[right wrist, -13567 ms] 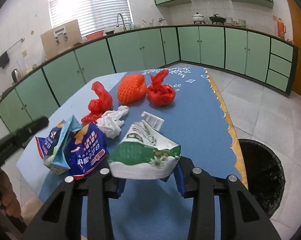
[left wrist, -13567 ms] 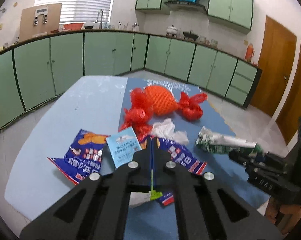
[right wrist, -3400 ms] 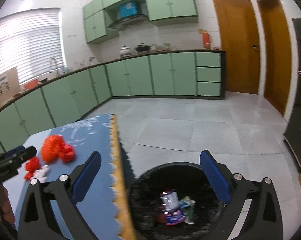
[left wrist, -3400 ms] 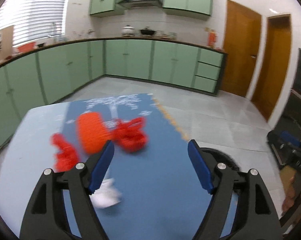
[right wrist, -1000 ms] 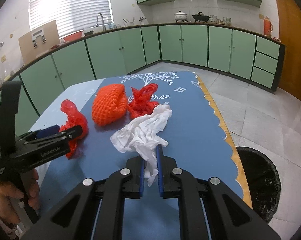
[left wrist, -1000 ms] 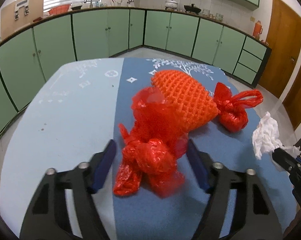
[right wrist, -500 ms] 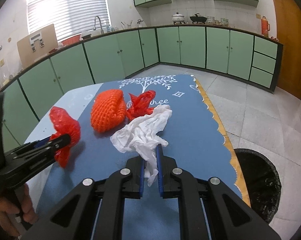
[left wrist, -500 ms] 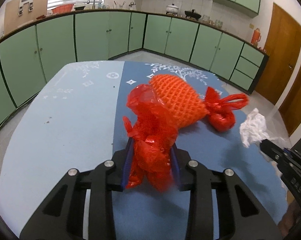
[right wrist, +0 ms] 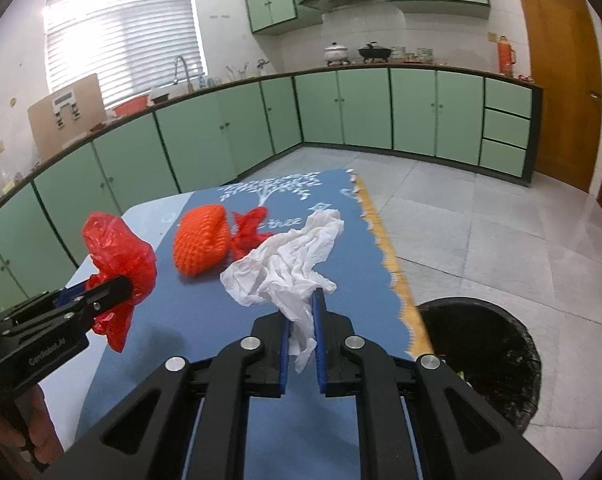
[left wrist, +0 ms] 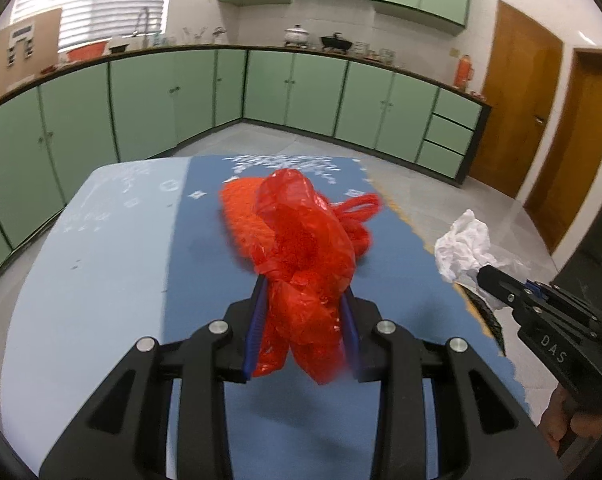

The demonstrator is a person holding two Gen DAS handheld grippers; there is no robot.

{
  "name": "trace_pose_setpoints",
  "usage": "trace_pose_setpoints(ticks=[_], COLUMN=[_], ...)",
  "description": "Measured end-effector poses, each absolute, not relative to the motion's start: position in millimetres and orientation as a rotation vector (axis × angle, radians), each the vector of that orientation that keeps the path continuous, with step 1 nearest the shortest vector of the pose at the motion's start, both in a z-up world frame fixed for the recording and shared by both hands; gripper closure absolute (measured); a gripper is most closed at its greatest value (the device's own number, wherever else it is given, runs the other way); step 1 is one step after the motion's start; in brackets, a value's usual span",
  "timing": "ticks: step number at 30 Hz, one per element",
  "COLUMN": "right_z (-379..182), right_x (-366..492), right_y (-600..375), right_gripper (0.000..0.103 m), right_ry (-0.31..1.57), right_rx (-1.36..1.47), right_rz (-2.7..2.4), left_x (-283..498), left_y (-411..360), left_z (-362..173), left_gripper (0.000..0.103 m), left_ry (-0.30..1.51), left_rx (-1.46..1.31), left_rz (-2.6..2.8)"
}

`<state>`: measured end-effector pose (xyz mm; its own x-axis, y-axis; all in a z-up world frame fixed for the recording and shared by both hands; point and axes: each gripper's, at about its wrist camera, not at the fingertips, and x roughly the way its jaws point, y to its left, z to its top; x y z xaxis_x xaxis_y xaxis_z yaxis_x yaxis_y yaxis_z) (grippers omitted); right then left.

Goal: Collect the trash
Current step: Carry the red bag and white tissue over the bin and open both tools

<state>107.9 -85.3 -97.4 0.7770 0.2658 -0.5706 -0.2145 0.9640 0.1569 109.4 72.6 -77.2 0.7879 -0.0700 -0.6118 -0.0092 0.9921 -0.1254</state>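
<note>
The left gripper (left wrist: 305, 322) was seen pinched on a crumpled red plastic bag (left wrist: 307, 256), the blue pads pressed into the bag's knotted lower part; the bag was held clear of the blue tablecloth (left wrist: 205, 248), its long axis running along the fingers, the puffed end pointing away from the gripper and a loose tail hanging down between the pads; in the right wrist view the same bag (right wrist: 119, 256) was seen to the left of the orange foam fruit net (right wrist: 201, 240), lifted above the cloth. The right gripper (right wrist: 302, 320) was pressed nearly together on a crumpled white tissue (right wrist: 289, 264); the tissue's long axis was stretched forward and slightly rightward from the pads, its far tip pointing toward the cloth's scalloped yellow edge (right wrist: 385, 256), a short end drooping between the fingers. The fruit net was left lying on the tablecloth, a second knotted red bag (right wrist: 251, 228) touching its right side. A black trash bin (right wrist: 485, 352) was seen on the floor to the right of the fruit net, past the cloth's edge; some litter was glimpsed inside, too small to be told.
</note>
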Motion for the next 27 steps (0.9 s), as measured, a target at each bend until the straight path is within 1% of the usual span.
trace_pose_setpoints(ticks=[15,27], right_z=[-86.4,-113.2], right_x=[93.6,106.3], right_y=[-197.9,-278.9], right_gripper=[0.092,0.092], right_ry=[0.595,0.646], right_rx=[0.153,0.186], right_rz=[0.062,-0.100], left_x=[135.6,182.8], left_y=[-54.1,-151.5], left_z=[-75.1,-93.0], left_gripper=[0.071,0.071], left_ry=[0.652,0.689], left_rx=[-0.046,0.003], left_rz=[-0.275,-0.438])
